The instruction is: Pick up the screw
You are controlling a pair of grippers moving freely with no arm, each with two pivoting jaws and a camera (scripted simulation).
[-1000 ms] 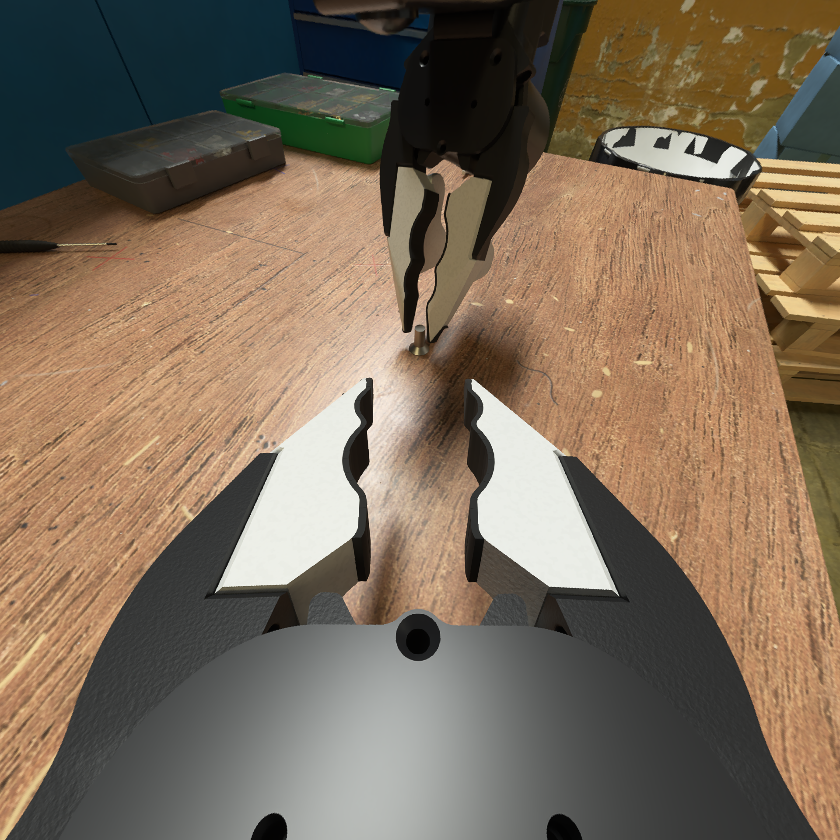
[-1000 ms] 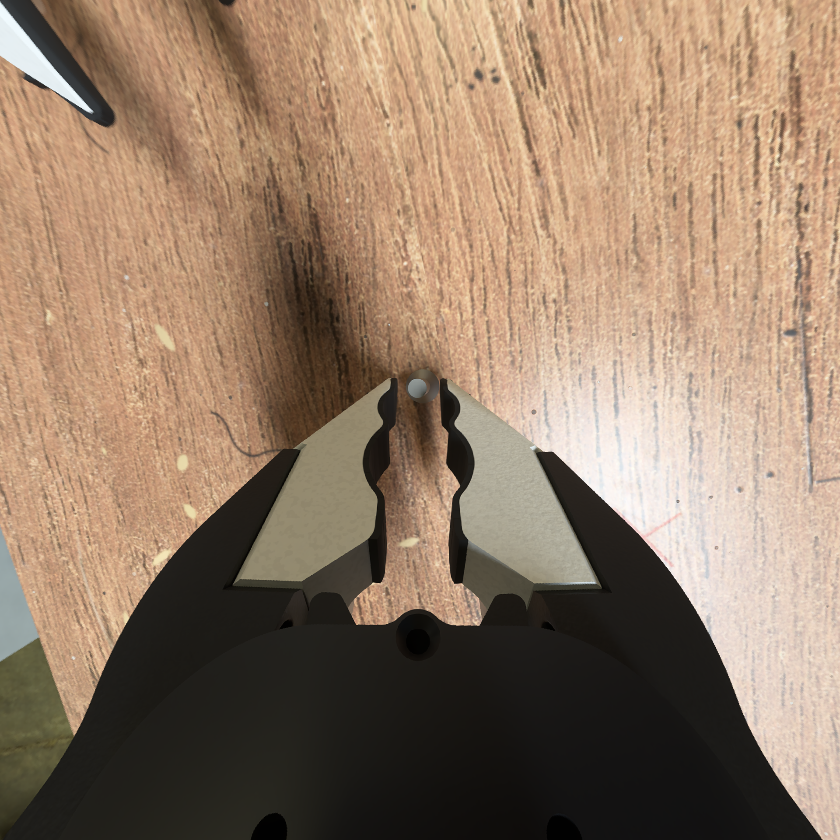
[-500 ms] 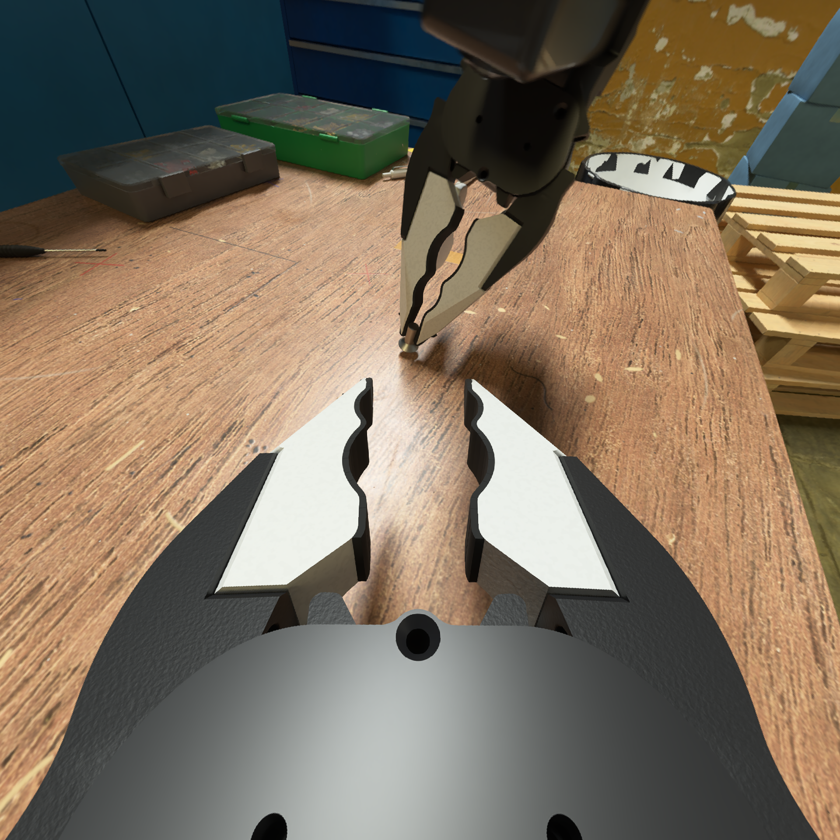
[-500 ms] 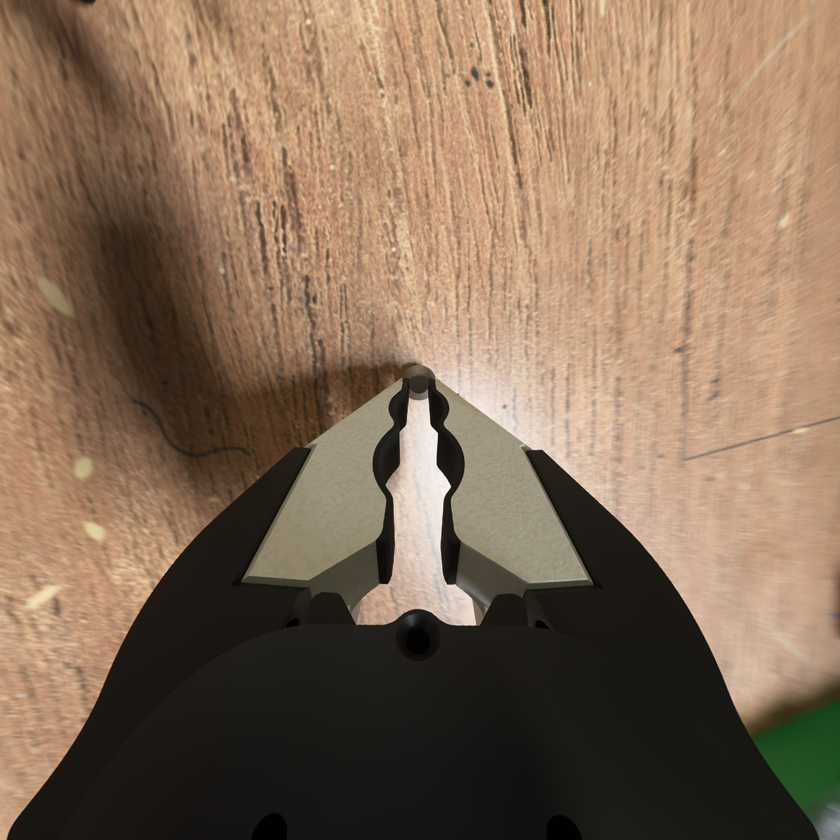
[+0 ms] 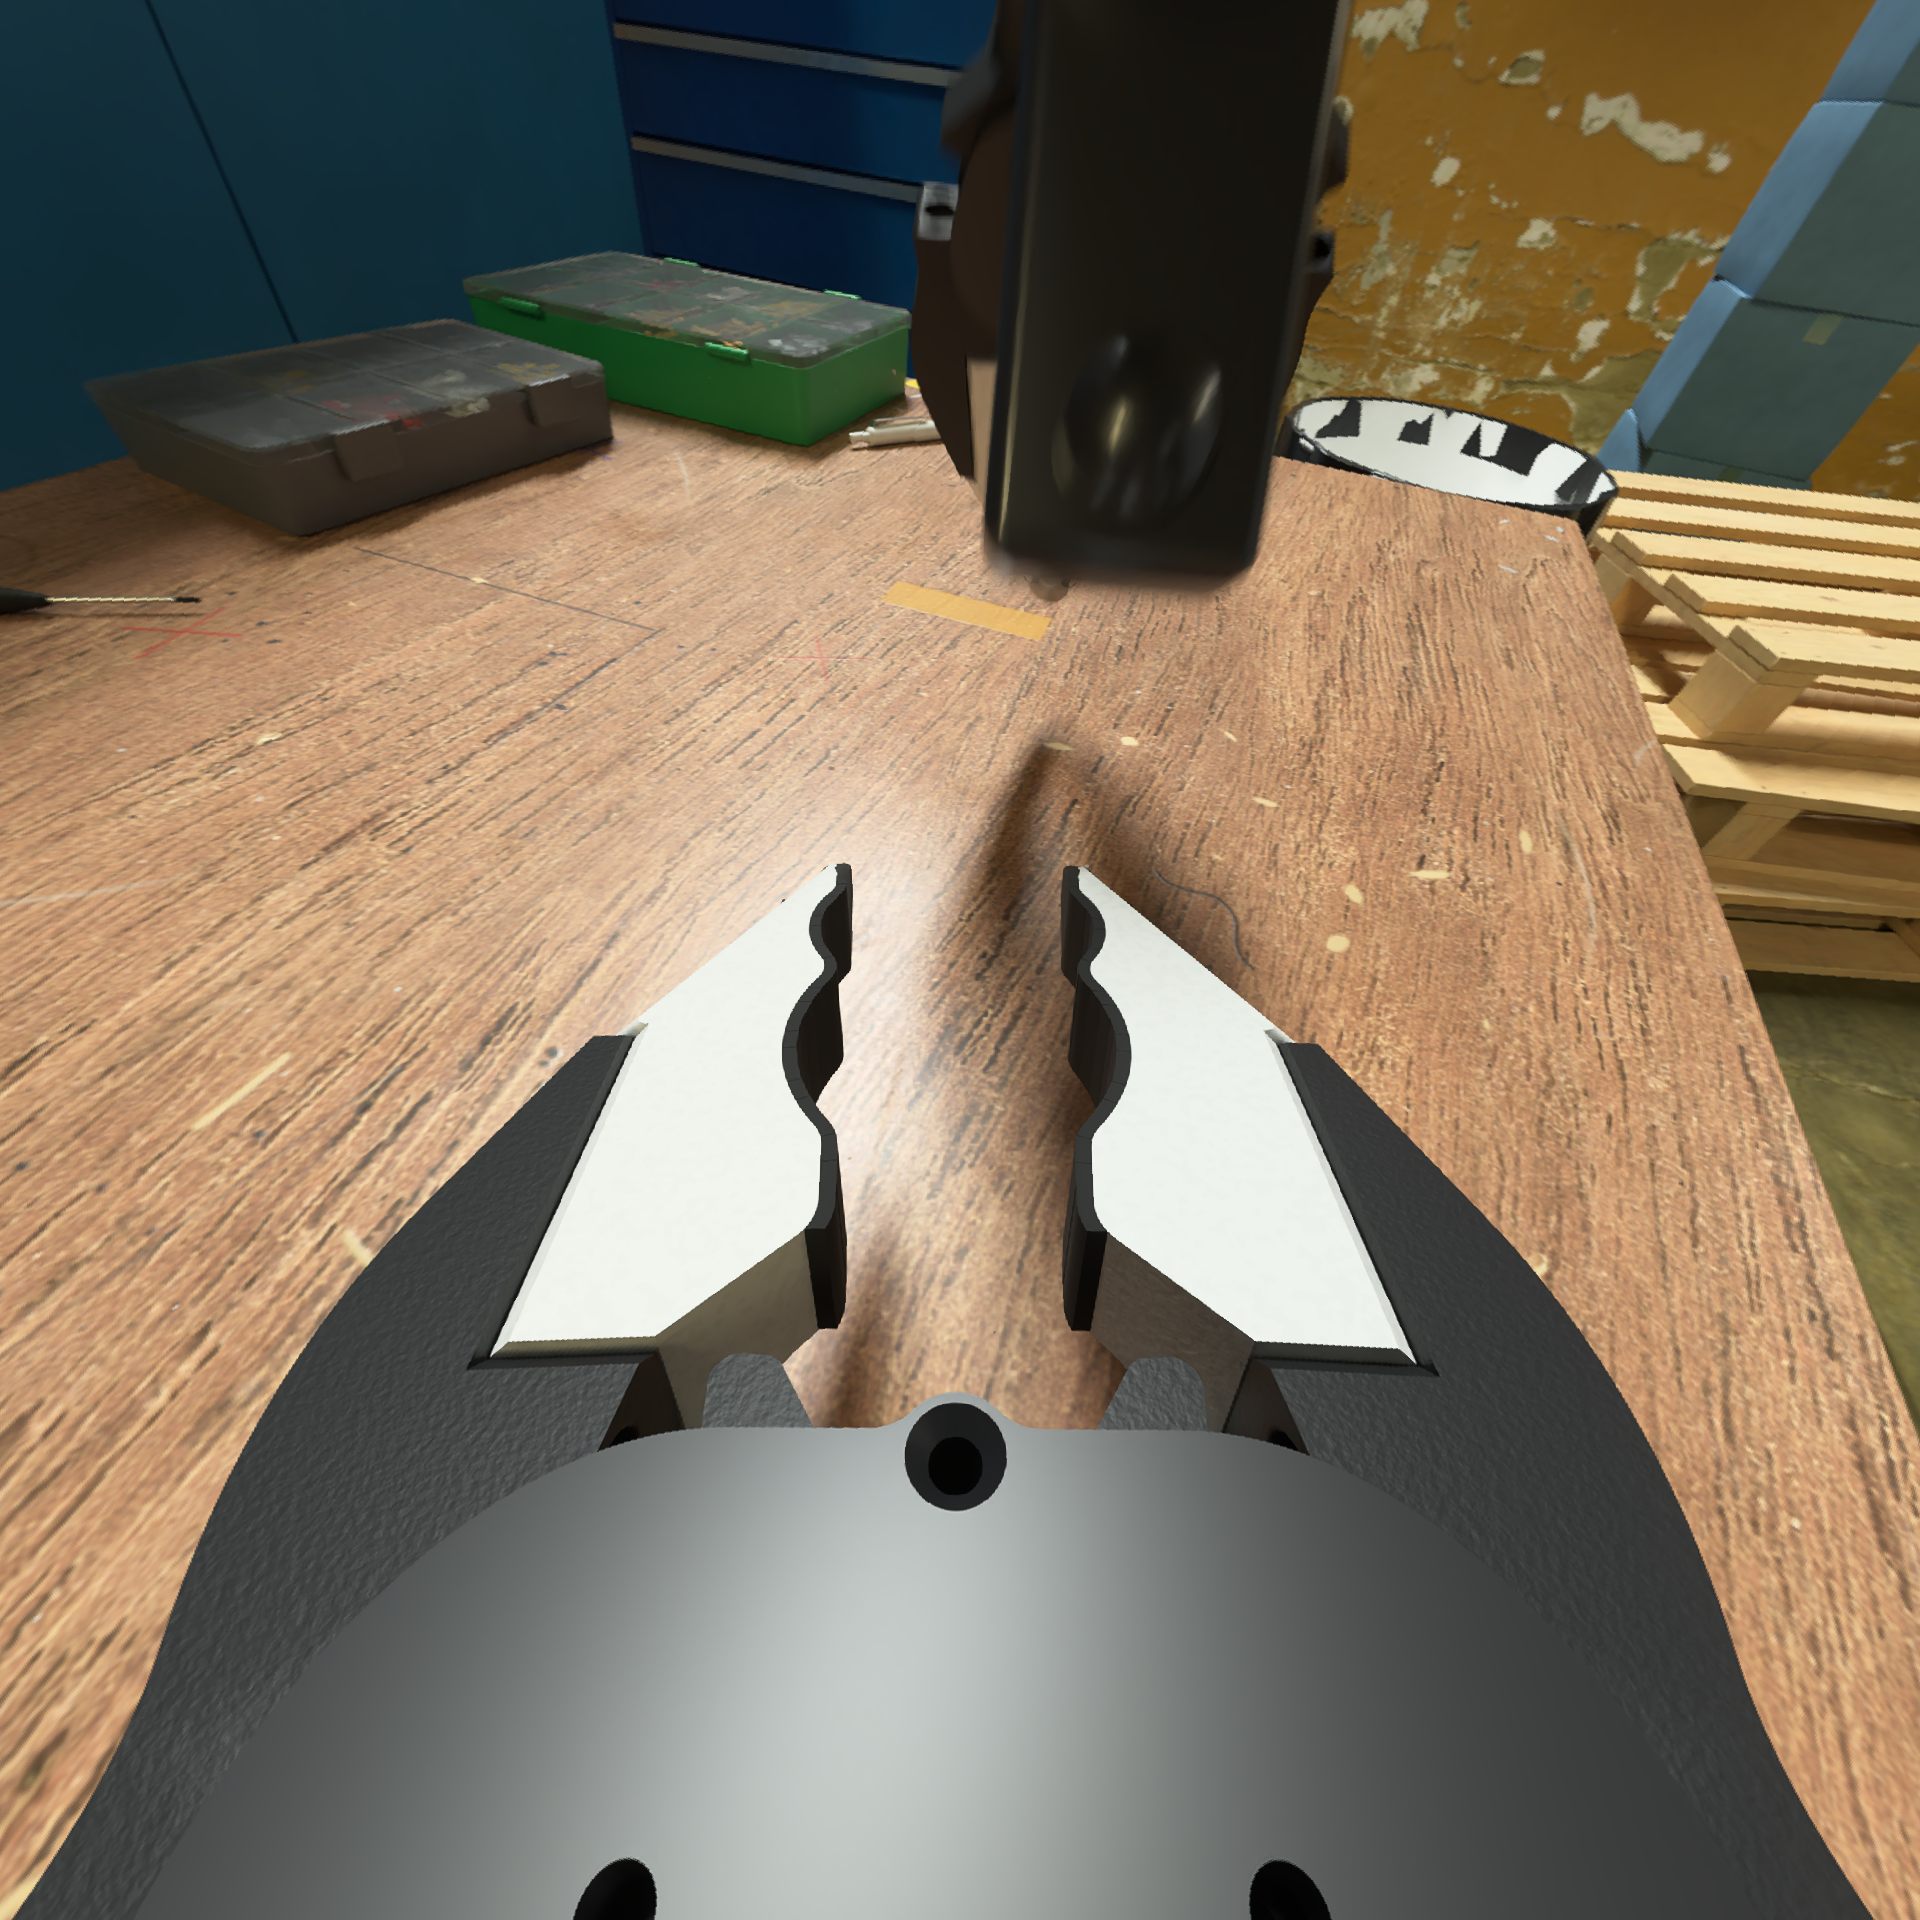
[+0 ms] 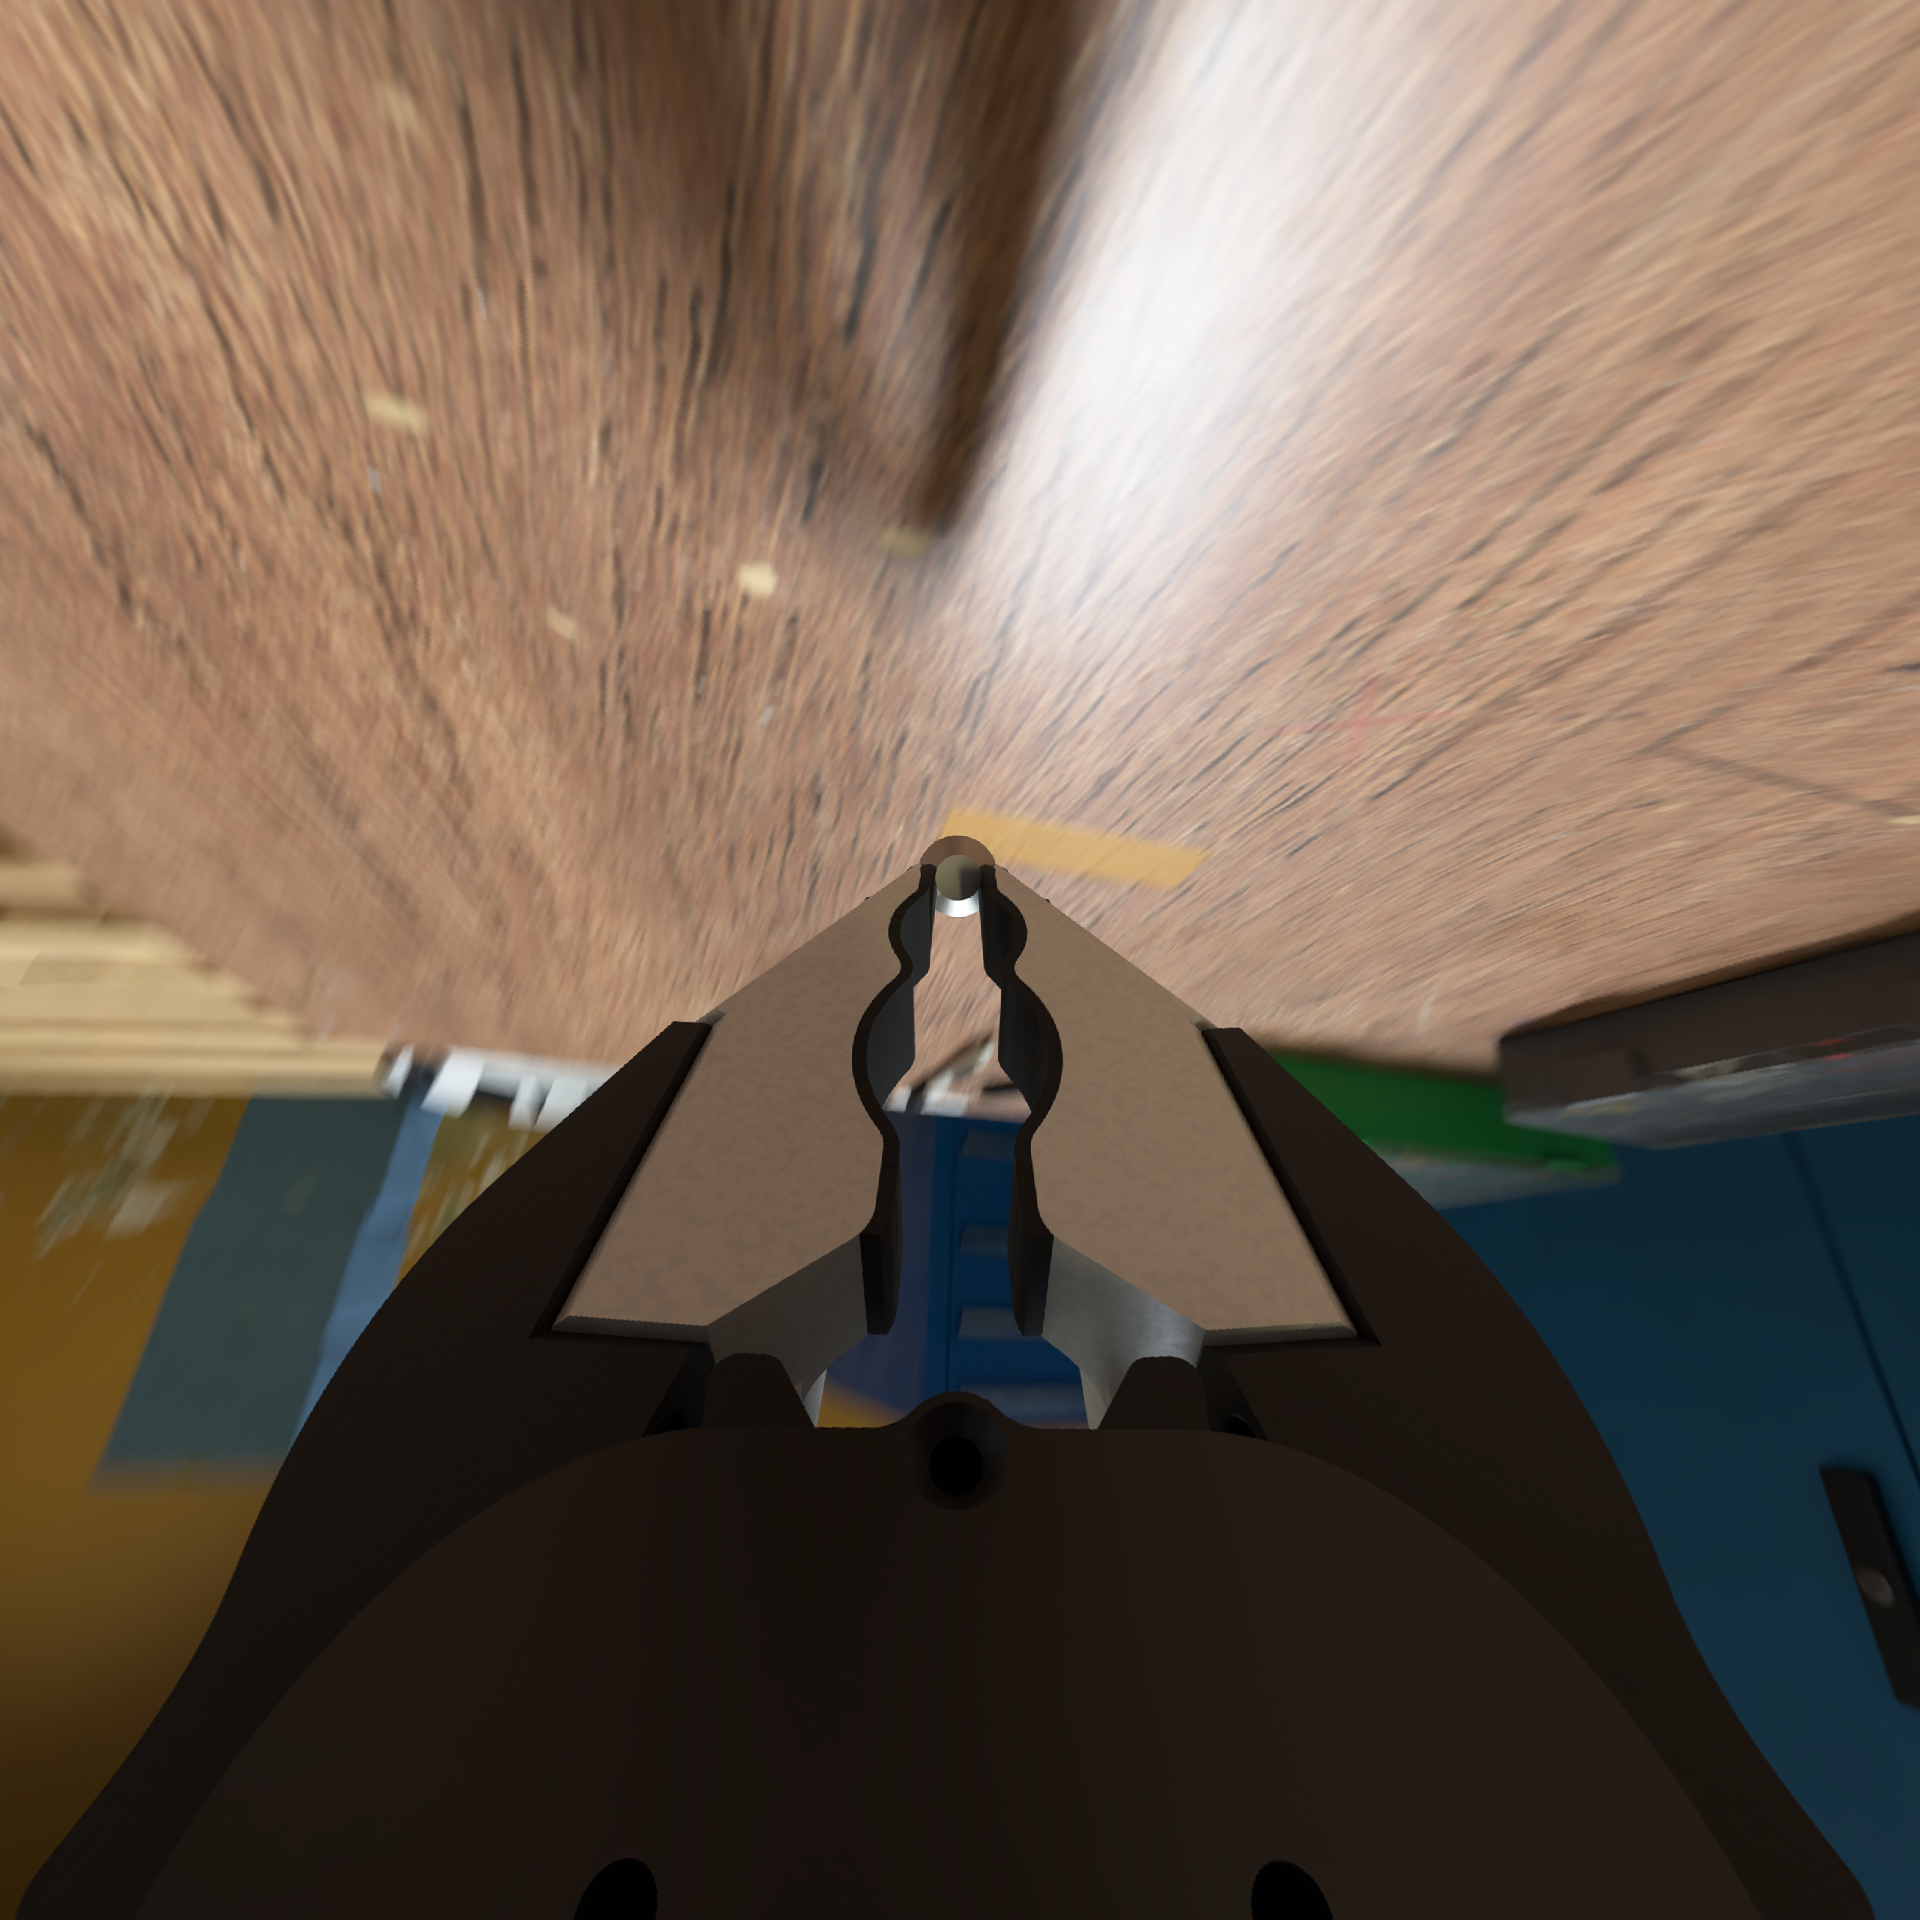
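The small metal screw (image 6: 957,883) is pinched between the tips of my right gripper (image 6: 957,889), which is shut on it and holds it above the wooden table (image 6: 520,312). In the left wrist view the right gripper's black body (image 5: 1127,312) hangs in the air with its back toward this camera; its fingers are hidden and only a bit of the screw (image 5: 1049,588) peeks out below. My left gripper (image 5: 956,894) is open and empty, low over the table (image 5: 416,883), in front of the raised gripper.
A grey parts case (image 5: 353,416) and a green parts case (image 5: 696,338) sit at the table's back left. A black-and-white bowl (image 5: 1455,447) stands at the back right edge. A wooden pallet (image 5: 1787,675) lies beyond the right edge. An orange tape strip (image 5: 966,611) is stuck mid-table.
My right gripper closed on the screw, lifted it off the table and swung up and around, so its view now looks upside down. The left gripper stayed open and nearly in place.
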